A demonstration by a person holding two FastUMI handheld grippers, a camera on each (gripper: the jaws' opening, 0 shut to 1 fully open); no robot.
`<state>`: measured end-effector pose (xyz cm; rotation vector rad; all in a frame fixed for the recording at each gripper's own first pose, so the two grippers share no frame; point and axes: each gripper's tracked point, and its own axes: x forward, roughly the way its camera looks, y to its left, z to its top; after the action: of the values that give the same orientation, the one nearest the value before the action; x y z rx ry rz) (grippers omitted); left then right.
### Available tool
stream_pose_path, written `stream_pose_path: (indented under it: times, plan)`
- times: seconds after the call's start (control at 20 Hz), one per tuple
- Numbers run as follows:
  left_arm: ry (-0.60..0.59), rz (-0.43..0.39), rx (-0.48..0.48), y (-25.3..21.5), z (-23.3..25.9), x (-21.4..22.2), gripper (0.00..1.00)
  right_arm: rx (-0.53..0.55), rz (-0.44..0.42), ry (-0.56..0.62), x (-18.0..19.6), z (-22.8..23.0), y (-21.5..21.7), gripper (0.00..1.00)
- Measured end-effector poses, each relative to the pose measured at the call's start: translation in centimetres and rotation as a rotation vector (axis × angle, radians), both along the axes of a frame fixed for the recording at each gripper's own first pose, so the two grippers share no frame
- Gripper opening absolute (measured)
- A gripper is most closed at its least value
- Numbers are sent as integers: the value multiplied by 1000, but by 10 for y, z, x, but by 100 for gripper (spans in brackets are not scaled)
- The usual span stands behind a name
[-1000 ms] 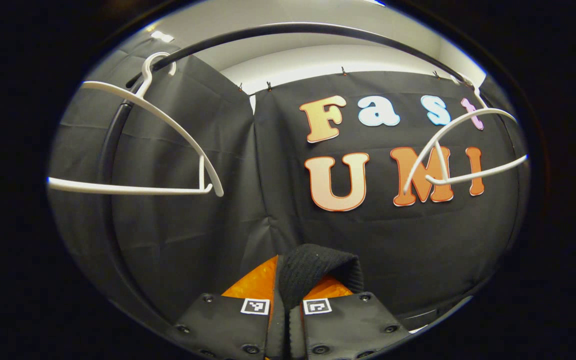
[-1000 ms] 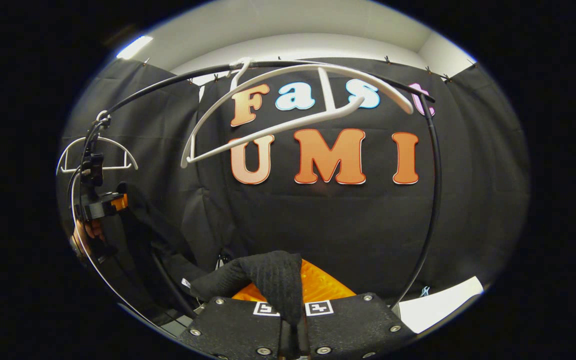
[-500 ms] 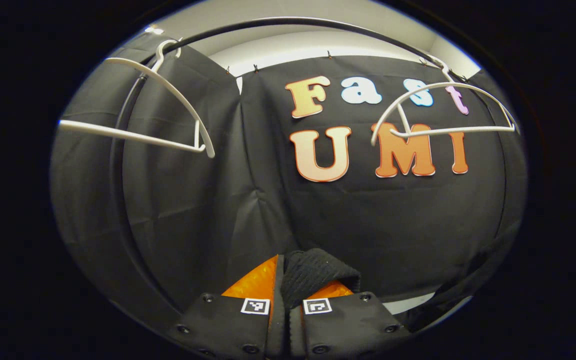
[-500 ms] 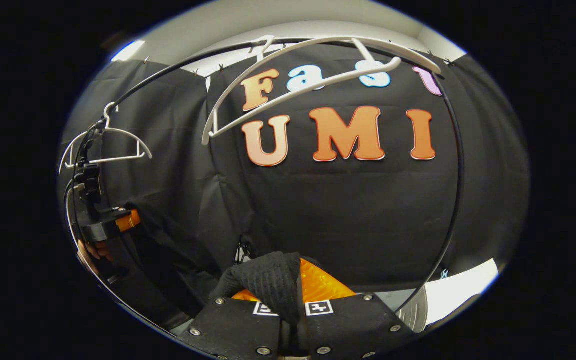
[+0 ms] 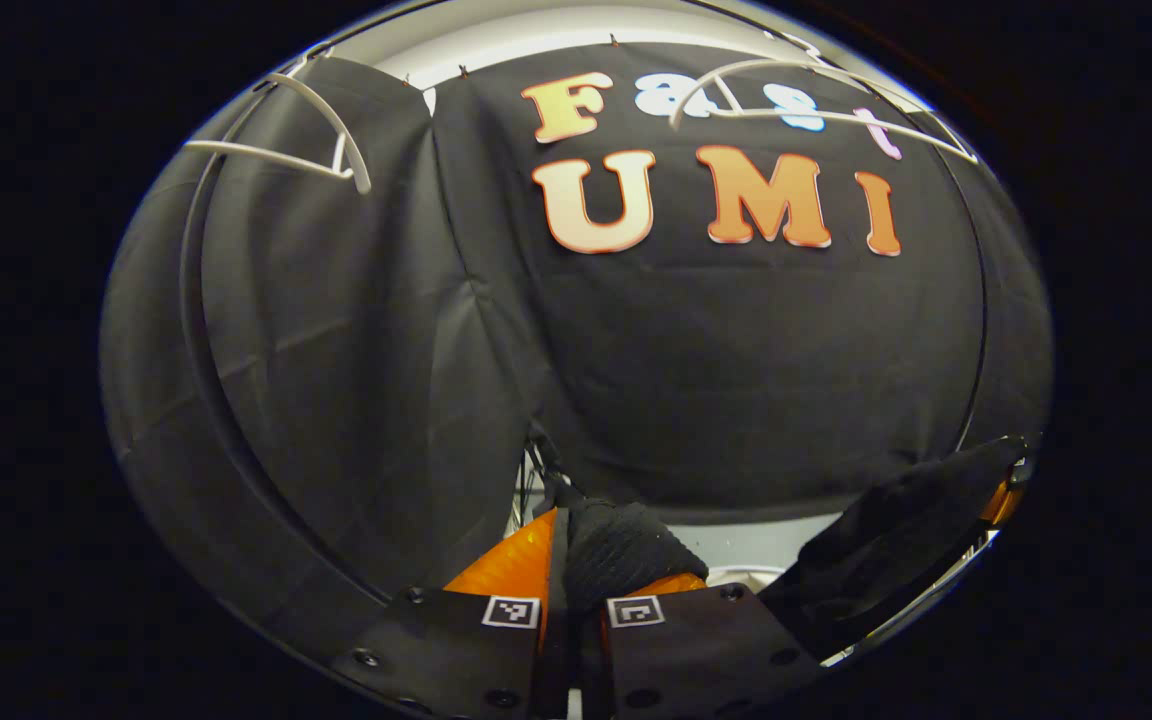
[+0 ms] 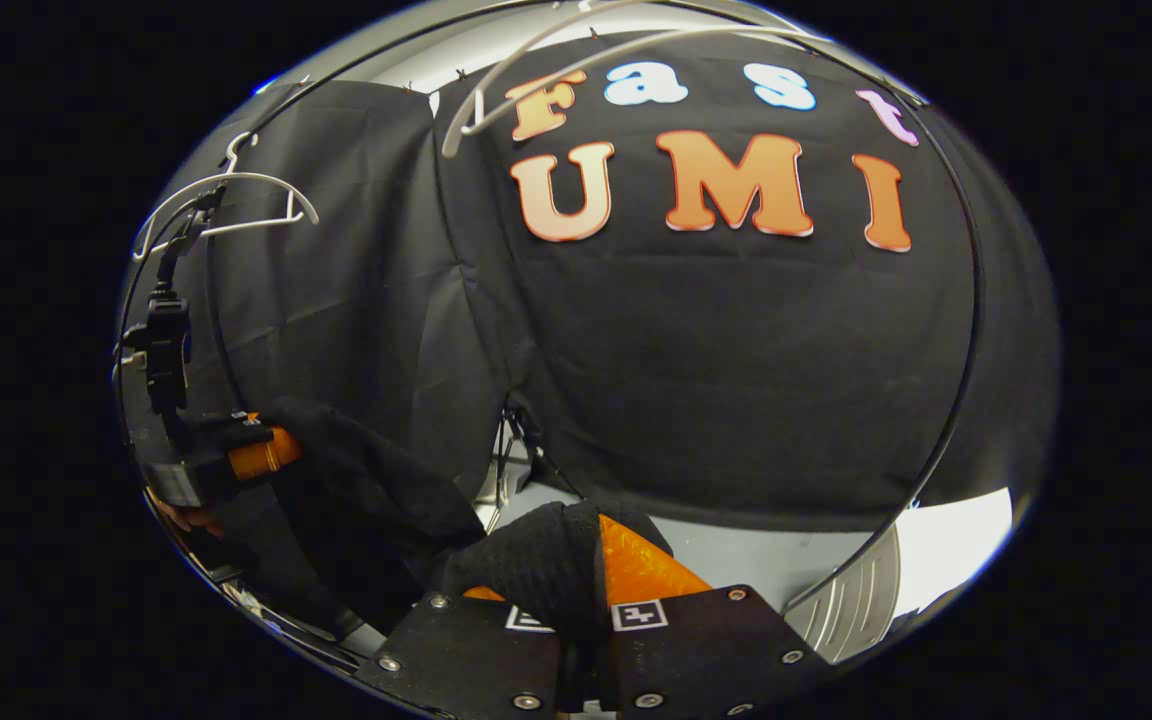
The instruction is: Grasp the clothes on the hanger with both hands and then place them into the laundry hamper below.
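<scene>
Between the two grippers a black garment [image 6: 366, 490] is carried, already off the white hangers [image 5: 286, 150] that hang bare on the dark rail [image 6: 956, 330] above. At the bottom of the left gripper view, the left gripper [image 5: 573, 590] is seen with its jaws narrowed onto a fold of knitted black cloth, which bulges out just ahead of the fingertips. In the right gripper view, the right gripper [image 6: 584, 610] is likewise closed on a bunched fold, and the cloth is seen to run off to the far side, where the left gripper is held by a hand [image 6: 176, 515].

The step in hand is judged to be the lowering of the garment toward the hamper. A pale ribbed rim [image 6: 861, 600], possibly the hamper, is glimpsed low in the right gripper view; this cannot be confirmed.

It is advised that both grips be kept firm and level, that the hanging middle be led over the opening first, and that neither pair of jaws be opened until the bulk of the cloth is inside.
</scene>
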<state>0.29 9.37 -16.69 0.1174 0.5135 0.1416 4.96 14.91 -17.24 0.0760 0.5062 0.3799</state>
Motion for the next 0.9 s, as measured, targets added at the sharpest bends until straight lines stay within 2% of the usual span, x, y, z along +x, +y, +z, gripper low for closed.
stream_pose_path:
  times: [0.2,0.35,0.6,0.65,0.75,0.8,0.85,0.9]
  plan:
    - [137,-5,-11,0,-49,-24,11,26,-12,131,-10,-46,9,12]
    - [244,10,-26,-1,-87,-47,11,-3,-5,210,-29,-83,9,12]
    - [284,49,-39,0,-100,-65,12,9,-5,299,-44,-109,10,14]
    - [290,60,-44,1,-102,-68,12,11,2,317,-46,-114,11,7]
    - [302,74,-66,0,-107,-71,13,6,14,346,-50,-122,14,12]
    - [315,65,-94,-7,-110,-72,19,8,20,344,-51,-123,17,14]
    - [331,63,-107,-9,-113,-76,23,14,19,330,-47,-122,20,28]
    - [340,62,-106,-9,-118,-80,29,14,23,322,-47,-117,18,33]
